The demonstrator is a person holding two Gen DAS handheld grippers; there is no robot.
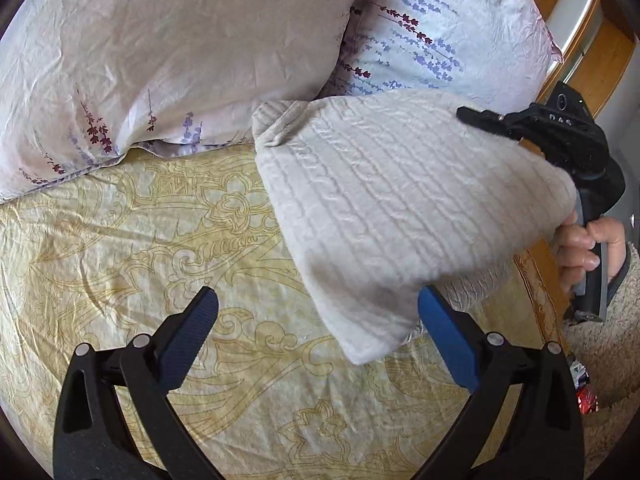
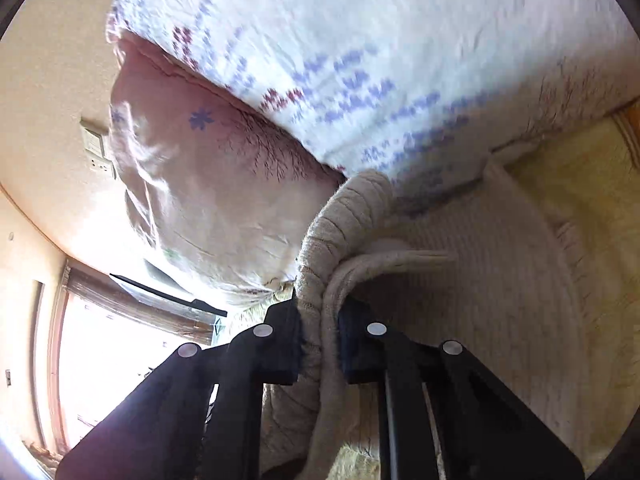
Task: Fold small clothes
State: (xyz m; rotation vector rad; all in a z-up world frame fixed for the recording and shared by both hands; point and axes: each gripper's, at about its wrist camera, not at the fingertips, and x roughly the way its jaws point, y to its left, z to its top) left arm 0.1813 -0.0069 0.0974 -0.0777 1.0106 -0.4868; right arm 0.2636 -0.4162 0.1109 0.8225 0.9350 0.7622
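A cream cable-knit garment (image 1: 392,200) hangs lifted over the yellow patterned bed sheet (image 1: 120,240), its lower corner drooping between my left fingers. My left gripper (image 1: 320,320) is open and empty, just below and in front of that corner. My right gripper (image 1: 516,128) shows at the right edge of the left wrist view, holding the garment's far upper edge. In the right wrist view my right gripper (image 2: 320,344) is shut on a bunched ribbed fold of the garment (image 2: 344,232).
Two floral pillows (image 1: 160,40) lie at the head of the bed, one behind the garment (image 1: 440,32). A wooden bed frame (image 1: 580,52) runs along the right. A window (image 2: 120,360) and a wall switch (image 2: 94,148) show in the right wrist view.
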